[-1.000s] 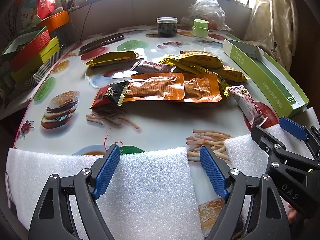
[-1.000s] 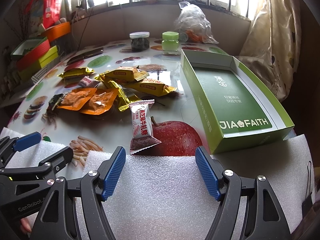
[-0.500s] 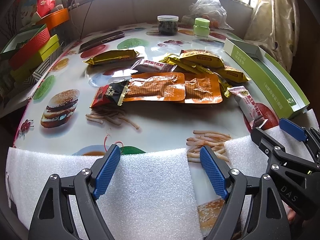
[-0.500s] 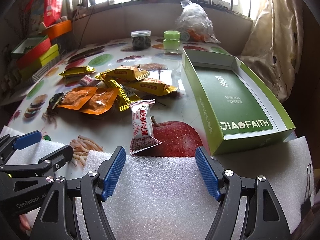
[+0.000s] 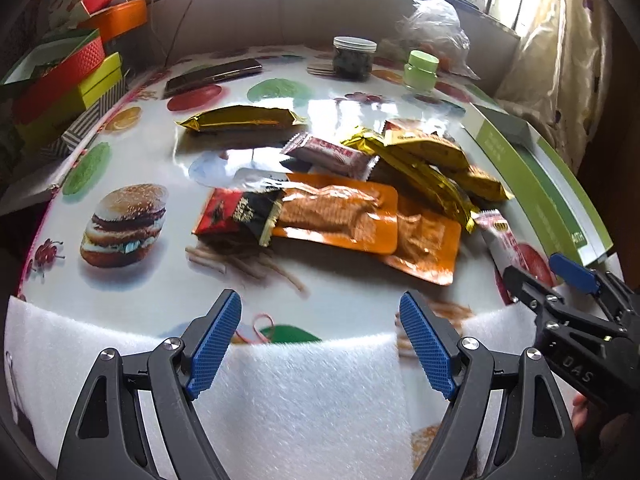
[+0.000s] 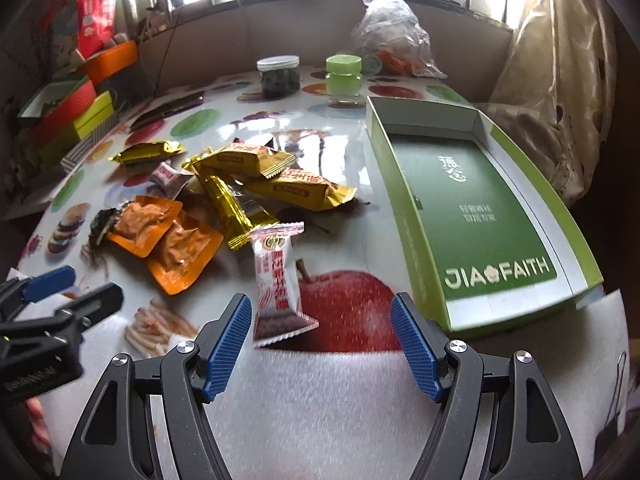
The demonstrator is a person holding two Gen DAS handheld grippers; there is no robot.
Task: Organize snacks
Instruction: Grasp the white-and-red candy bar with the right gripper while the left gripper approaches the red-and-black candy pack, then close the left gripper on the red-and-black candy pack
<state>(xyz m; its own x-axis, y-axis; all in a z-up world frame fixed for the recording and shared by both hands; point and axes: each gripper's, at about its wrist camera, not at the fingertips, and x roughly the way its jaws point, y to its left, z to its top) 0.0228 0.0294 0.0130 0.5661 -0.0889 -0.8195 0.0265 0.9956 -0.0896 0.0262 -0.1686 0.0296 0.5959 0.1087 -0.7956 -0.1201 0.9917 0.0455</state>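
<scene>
Loose snack packets lie in a heap on the printed tablecloth: two orange pouches [image 5: 340, 210] [image 6: 148, 220], a red-black packet [image 5: 236, 210], gold bars [image 5: 240, 118] [image 6: 230, 204], yellow packets [image 6: 304, 188] and a white-red candy packet [image 6: 280, 276]. An open green box [image 6: 476, 216] lies empty at the right. My left gripper [image 5: 320, 336] is open above the near table edge, short of the orange pouches. My right gripper [image 6: 322, 334] is open, its fingers on either side of the candy packet's near end, not touching it.
White foam sheets [image 5: 304, 404] [image 6: 332, 408] cover the near table edge. A dark-filled jar [image 6: 278, 76], a green-lidded jar [image 6: 344, 74] and a plastic bag [image 6: 390, 36] stand at the back. Stacked coloured boxes [image 5: 60, 80] sit at the left, a curtain [image 6: 560, 80] at the right.
Both grippers have moved forward over the table toward the snacks. The right one has come up to the candy packet. Both stay open.
</scene>
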